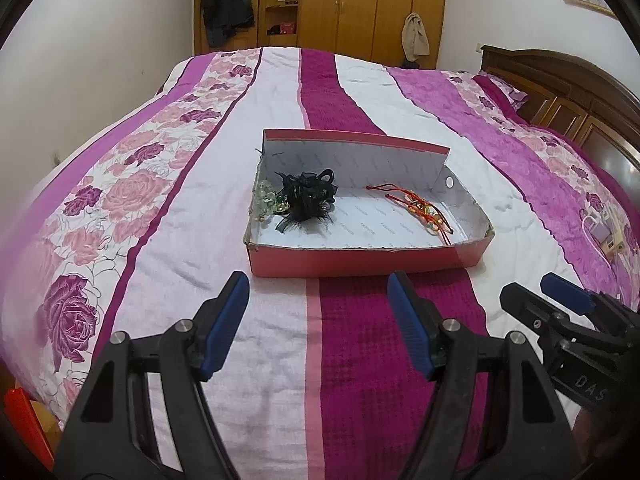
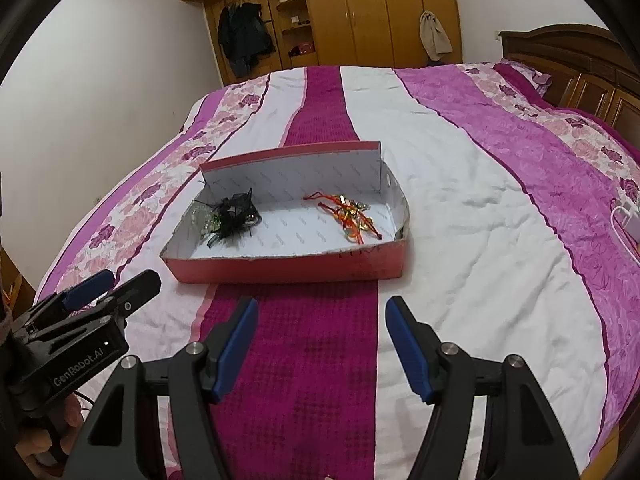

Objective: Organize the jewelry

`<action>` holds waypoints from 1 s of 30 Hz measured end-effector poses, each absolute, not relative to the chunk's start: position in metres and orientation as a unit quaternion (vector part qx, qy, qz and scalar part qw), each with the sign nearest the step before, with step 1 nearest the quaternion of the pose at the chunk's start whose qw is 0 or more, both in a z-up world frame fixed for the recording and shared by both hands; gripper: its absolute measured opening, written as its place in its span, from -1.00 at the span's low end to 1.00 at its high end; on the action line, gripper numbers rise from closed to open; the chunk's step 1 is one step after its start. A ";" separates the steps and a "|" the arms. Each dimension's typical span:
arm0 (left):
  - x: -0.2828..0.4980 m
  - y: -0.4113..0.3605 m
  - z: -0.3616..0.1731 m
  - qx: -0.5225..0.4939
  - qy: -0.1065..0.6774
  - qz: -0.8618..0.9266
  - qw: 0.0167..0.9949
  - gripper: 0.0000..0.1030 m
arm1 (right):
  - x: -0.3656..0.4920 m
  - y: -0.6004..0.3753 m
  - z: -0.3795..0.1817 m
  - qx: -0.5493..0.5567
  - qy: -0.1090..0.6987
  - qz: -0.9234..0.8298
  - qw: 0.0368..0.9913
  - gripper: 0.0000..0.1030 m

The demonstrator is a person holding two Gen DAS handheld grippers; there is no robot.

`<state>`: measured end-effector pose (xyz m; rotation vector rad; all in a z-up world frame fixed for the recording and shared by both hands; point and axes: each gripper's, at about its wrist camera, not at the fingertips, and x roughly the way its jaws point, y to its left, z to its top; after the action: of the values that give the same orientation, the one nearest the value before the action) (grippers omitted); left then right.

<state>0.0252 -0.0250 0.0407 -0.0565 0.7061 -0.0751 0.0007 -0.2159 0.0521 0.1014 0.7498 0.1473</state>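
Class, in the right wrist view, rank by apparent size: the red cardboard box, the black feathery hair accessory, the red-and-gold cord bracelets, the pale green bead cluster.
1. Red cardboard box
2. Black feathery hair accessory and red-and-gold cord bracelets: too alike to rank
3. Pale green bead cluster, partly hidden

A box (image 1: 360, 258) is sitting on the bed (image 1: 192, 240), its back wall standing higher than the front. Inside, a hair bow (image 1: 308, 196) is lying at the left end with beads (image 1: 266, 200) just left of it against the wall; corded bracelets (image 1: 420, 212) are lying at the right end, well apart. A wardrobe (image 2: 376, 12) is standing behind the bed.
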 end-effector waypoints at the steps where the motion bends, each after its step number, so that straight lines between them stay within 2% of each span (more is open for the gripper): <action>1: 0.025 -0.025 0.041 -0.029 0.345 -0.038 0.937 0.24 | 0.000 -0.216 0.052 0.049 0.365 0.072 0.927 0.33; 30: 0.025 -0.023 0.039 -0.039 0.346 -0.035 0.937 0.24 | -0.002 -0.213 0.053 0.048 0.362 0.072 0.928 0.33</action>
<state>0.0254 -0.0227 0.0388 -0.0803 0.7074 -0.0719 -0.0016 -0.2127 0.0528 0.0984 0.7410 0.1478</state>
